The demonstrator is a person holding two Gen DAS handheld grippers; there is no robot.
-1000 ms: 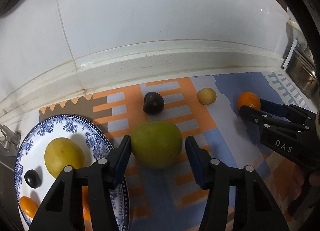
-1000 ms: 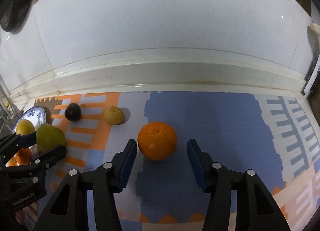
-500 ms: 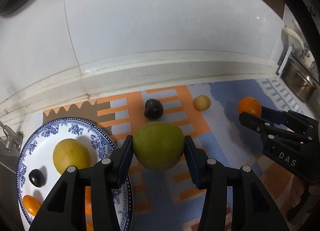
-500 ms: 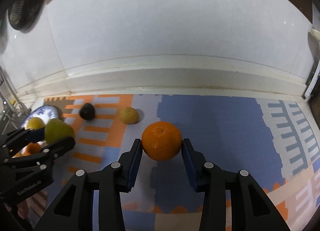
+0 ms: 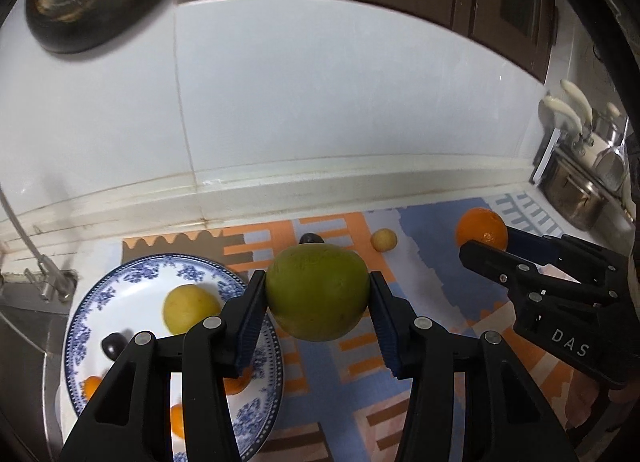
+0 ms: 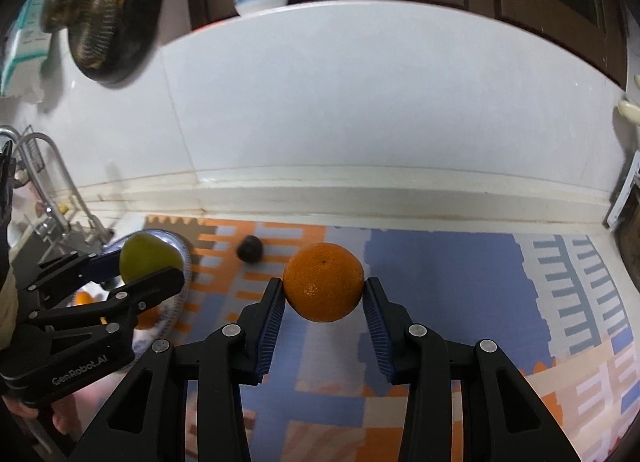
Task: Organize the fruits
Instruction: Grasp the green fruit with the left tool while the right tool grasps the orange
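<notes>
Left gripper (image 5: 317,304) pinching a green fruit (image 5: 317,292) and right gripper (image 6: 323,298) pinching an orange (image 6: 323,281), both raised off the worktop, presumably for carrying to the plate (image 5: 132,274).

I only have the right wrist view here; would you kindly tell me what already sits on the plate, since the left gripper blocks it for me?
Observer: The plate holds a yellow fruit, a dark plum and small orange fruits.
Operator: Is any loose fruit hidden behind my orange?
Observer: Yes, a small yellow fruit lies on the mat.
Operator: Is the left gripper's hold centred?
Observer: The left gripper clamps the green fruit on both sides, across its middle.
</notes>
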